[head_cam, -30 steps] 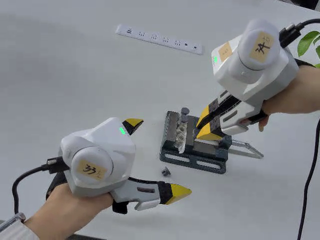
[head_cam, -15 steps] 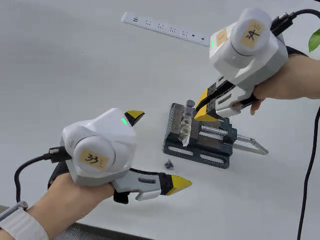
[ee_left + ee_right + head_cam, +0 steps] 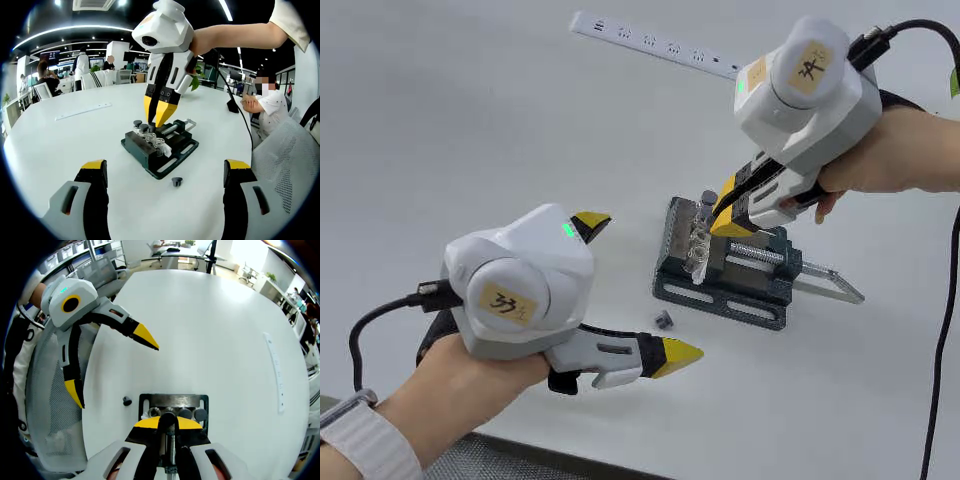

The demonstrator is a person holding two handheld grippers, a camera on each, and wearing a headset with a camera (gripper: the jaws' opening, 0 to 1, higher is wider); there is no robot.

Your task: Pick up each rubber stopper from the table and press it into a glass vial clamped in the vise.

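My right gripper (image 3: 722, 222) has its jaws closed on a dark rubber stopper (image 3: 167, 418), and they point down at the row of glass vials (image 3: 698, 250) clamped in the dark green vise (image 3: 720, 292). The stopper sits at the very tips, right over the row; I cannot tell whether it is touching a vial mouth. In the right gripper view, two more seated stoppers (image 3: 193, 414) stand just to the right of these tips, along the same clamped row. My left gripper (image 3: 638, 285) has its jaws wide open with nothing between them, hovering above the white surface (image 3: 470, 120) and well apart from the vise. In the left gripper view the vise lies straight ahead between the two yellow-tipped jaws, and one loose stopper (image 3: 176, 181) lies on the surface just in front of the vise, nearer to these open jaws and closer to the right one. A white power strip (image 3: 655, 45) lies beyond the vise, far from both grippers.
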